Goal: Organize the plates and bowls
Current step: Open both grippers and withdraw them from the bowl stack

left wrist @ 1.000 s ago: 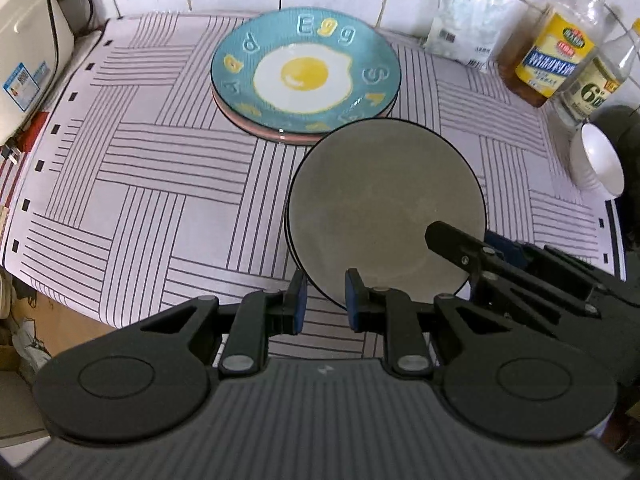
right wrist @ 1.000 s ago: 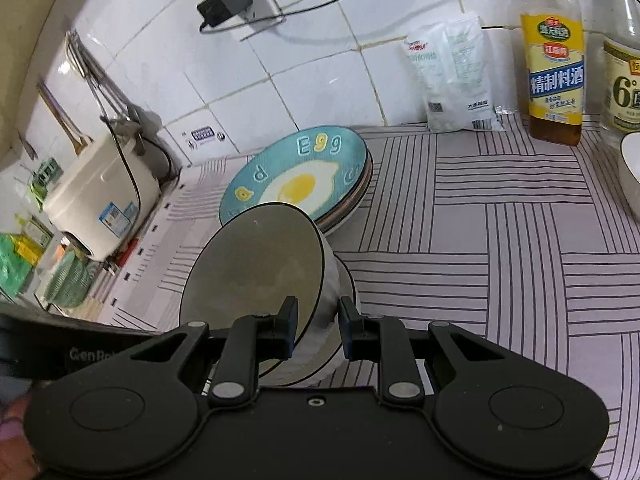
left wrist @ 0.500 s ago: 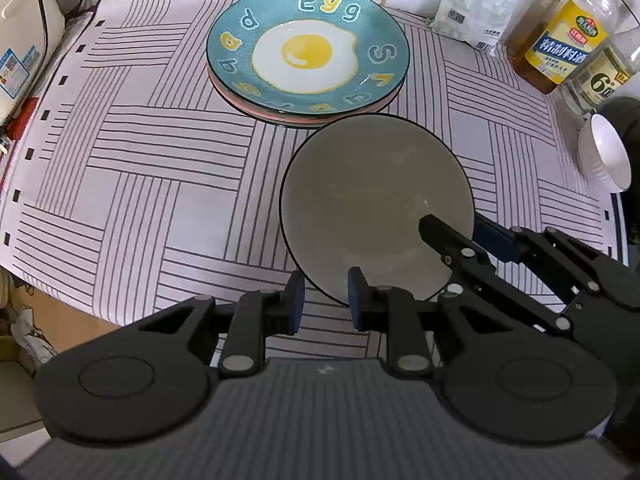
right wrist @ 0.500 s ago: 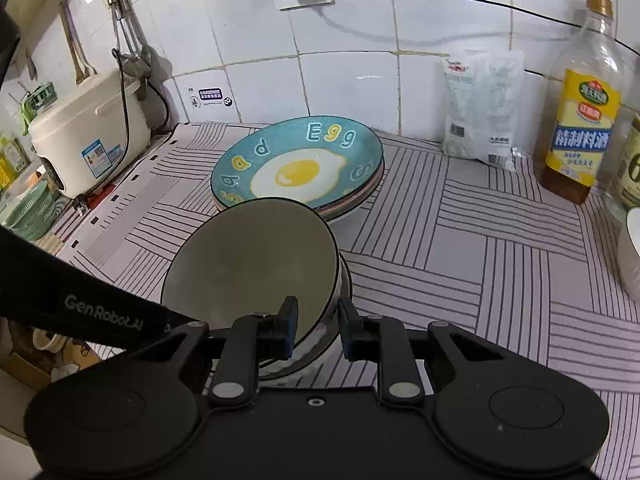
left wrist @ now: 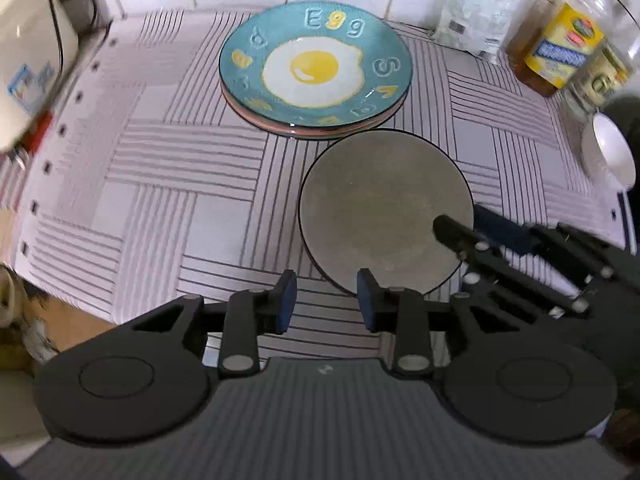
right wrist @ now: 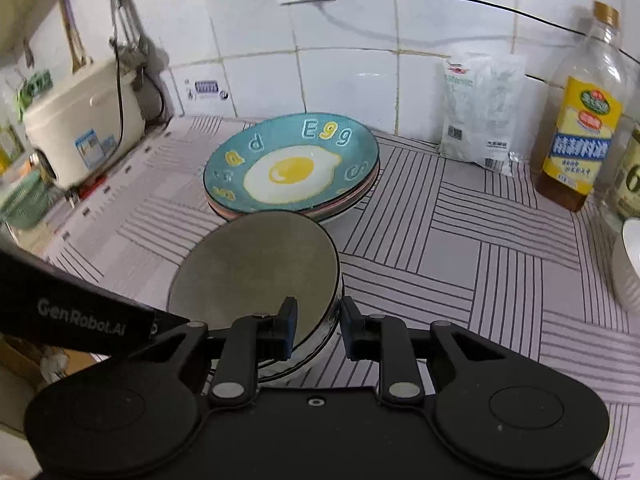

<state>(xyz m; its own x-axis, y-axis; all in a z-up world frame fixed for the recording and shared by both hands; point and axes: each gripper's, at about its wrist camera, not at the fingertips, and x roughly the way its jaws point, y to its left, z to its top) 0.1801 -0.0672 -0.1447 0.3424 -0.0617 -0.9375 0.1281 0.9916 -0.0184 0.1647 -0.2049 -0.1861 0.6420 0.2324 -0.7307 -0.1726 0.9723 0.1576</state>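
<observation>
A grey bowl with a dark rim (left wrist: 384, 212) (right wrist: 256, 268) sits nested on another bowl on the striped cloth. My right gripper (right wrist: 318, 330) straddles its near rim with the jaws a little apart, one finger inside and one outside. It shows in the left wrist view (left wrist: 492, 240) at the bowl's right edge. My left gripper (left wrist: 326, 302) is open and empty, just in front of the bowl's near-left edge. A teal "Egg" plate (left wrist: 316, 68) (right wrist: 292, 164) tops a stack of plates behind the bowl.
A white bowl (left wrist: 608, 152) (right wrist: 630, 264) stands at the right edge. Oil bottles (left wrist: 560, 48) (right wrist: 580, 120) and a white bag (right wrist: 480, 108) line the back wall. A rice cooker (right wrist: 80, 128) stands at the left. The counter edge (left wrist: 100, 308) drops off at the near left.
Both grippers' jaws have widened: the left one let go of the bowl's near rim and drew back left, the right one loosened. The bowl now sits level in the stack.
</observation>
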